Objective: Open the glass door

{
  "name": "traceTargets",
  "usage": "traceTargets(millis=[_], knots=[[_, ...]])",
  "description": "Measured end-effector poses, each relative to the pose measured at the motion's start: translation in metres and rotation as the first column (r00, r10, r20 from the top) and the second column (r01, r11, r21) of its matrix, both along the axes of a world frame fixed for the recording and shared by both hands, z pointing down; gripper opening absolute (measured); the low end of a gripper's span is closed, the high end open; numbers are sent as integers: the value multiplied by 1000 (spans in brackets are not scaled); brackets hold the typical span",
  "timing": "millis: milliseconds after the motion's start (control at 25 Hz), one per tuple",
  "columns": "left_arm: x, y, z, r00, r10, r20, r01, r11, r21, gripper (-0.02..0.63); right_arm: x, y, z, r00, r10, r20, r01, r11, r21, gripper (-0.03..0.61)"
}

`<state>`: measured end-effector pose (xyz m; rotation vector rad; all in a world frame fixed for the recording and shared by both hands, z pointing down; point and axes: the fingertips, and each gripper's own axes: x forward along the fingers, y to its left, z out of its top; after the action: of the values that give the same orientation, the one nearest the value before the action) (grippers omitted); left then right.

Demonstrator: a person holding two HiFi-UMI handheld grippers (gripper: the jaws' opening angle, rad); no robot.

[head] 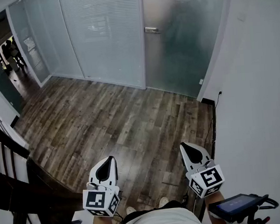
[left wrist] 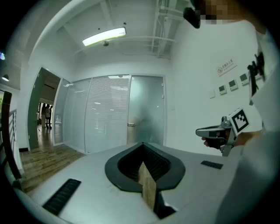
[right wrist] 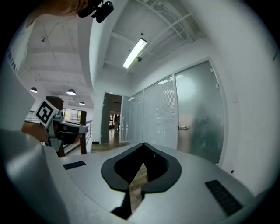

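Handle [head: 151, 30] on the glass door [head: 188, 47] sits far ahead; right claw [head: 188, 148] nearer than left claw [head: 107, 166], both pressed together.

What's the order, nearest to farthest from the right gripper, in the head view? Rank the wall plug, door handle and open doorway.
1. Wall plug: low on the right wall, just ahead of the right gripper.
2. Door handle: straight ahead, on the glass door.
3. Open doorway: far left corner.
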<state>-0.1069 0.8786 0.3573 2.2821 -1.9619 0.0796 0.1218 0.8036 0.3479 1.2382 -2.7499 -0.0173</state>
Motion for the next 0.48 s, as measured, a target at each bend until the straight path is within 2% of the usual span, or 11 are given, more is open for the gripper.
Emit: traceTargets(millis=[480], knots=[[34, 4, 20, 1000, -15, 9, 15, 1000, -11, 0, 42, -9, 22, 1000, -2, 17, 2, 1000, -12, 0]])
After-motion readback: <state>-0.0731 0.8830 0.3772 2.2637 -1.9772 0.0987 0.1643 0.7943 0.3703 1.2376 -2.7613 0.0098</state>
